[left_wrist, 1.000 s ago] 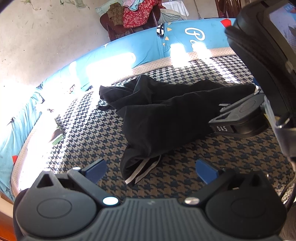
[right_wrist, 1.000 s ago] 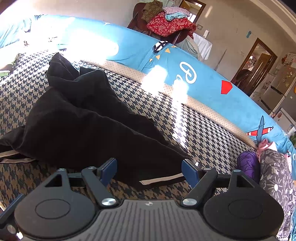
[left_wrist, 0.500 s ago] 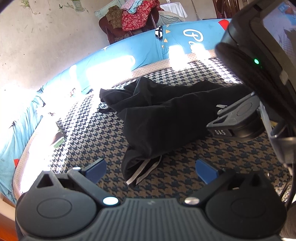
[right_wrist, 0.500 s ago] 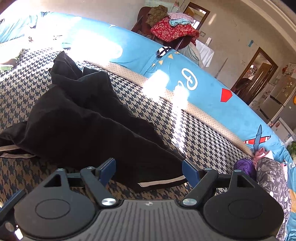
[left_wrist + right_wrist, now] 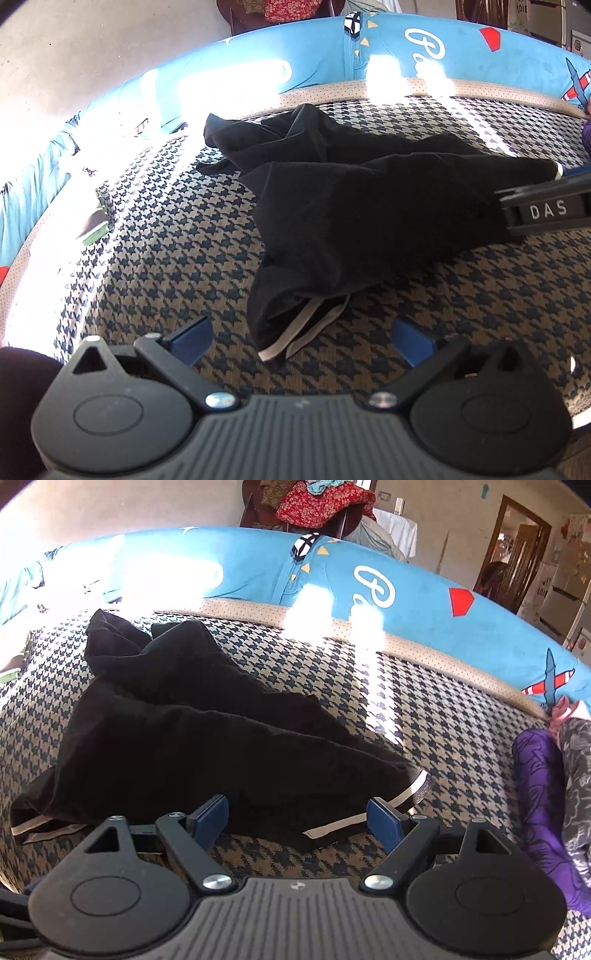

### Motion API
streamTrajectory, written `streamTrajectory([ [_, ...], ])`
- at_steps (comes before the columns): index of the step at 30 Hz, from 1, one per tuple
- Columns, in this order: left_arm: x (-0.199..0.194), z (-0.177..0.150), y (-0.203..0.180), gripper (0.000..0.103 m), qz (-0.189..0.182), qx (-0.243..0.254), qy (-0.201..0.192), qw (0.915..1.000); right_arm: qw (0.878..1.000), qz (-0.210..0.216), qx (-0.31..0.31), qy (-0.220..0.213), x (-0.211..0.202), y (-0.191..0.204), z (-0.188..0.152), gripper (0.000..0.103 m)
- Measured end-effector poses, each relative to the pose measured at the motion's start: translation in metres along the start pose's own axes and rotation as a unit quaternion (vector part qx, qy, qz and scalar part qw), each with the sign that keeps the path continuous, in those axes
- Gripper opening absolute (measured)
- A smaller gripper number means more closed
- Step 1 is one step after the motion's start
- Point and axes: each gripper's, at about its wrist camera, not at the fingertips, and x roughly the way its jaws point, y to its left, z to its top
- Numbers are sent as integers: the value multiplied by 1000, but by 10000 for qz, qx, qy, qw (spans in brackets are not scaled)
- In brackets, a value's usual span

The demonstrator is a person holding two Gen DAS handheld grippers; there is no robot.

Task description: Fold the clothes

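Trousers (image 5: 362, 206): black, crumpled and unfolded on the houndstooth bed cover (image 5: 155, 236), waist end bunched toward the blue bedding (image 5: 461, 48), the two white-trimmed cuffs pointing toward the grippers.
Left gripper (image 5: 299, 338): jaws wide apart, empty, hanging just above the nearer cuff (image 5: 295, 332), which lies between the fingers but is not pinched.
Right gripper (image 5: 299, 816): jaws spread wide, nothing held; the other cuff (image 5: 369, 812) sits between its blue pads, untouched as far as the view shows.
Step in hand: taking one cuff in each gripper, judging by how both are placed.
Doing it well: come low enough to catch both layers of the hem, close on the white trim rather than on loose cloth, and grip both cuffs at matching points so the legs pull out even.
Risk: pinching the bed cover along with the hem, or taking a single layer so that the leg twists.
Nearby: purple patterned cloth (image 5: 539, 794) at the right, well clear.
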Motion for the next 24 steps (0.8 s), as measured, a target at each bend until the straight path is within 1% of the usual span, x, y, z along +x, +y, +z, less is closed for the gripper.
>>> streamTrajectory([
  [3,11,11,-1,103,-63,-34,-175,9998,9991,121,342,216,11,-8,1,81],
  [5,22,18,-3,103,-73,-8,-211,9998,9972,203,619,358,18,-15,2,81],
  [9,43,36,-7,103,-176,214,-231,9993,9919,361,1043,633,34,-31,6,82],
  [12,62,47,-8,103,26,355,-147,9993,9892,434,1202,716,44,-40,12,82],
  [15,79,60,-2,103,164,330,17,9993,9892,381,1234,696,51,-48,20,82],
  [19,92,79,14,103,480,322,72,9983,9871,487,1378,652,62,-58,32,82],
  [21,96,83,24,103,687,335,57,9971,9857,550,1467,619,68,-62,38,82],
  [24,107,86,38,103,940,249,139,9952,9850,626,1509,547,78,-62,47,82],
])
